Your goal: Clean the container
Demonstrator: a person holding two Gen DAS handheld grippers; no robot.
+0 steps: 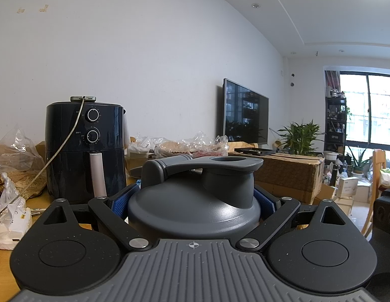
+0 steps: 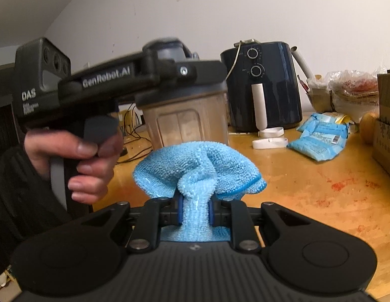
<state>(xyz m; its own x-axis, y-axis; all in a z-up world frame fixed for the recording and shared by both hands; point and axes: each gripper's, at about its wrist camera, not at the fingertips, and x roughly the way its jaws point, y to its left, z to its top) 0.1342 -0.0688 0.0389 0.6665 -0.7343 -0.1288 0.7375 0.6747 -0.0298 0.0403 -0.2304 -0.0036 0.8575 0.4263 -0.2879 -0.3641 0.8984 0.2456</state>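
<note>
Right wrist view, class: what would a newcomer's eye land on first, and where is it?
The fluffy sky-blue microfibre cloth, bunched at centre and pinched by the right gripper. Just behind it stands the cloudy plastic container with a grey lid, clamped by the left gripper. Right of that sits a dark, glossy air fryer.

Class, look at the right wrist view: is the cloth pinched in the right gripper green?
No, the cloth clamped between the right gripper pads is light blue.
</note>
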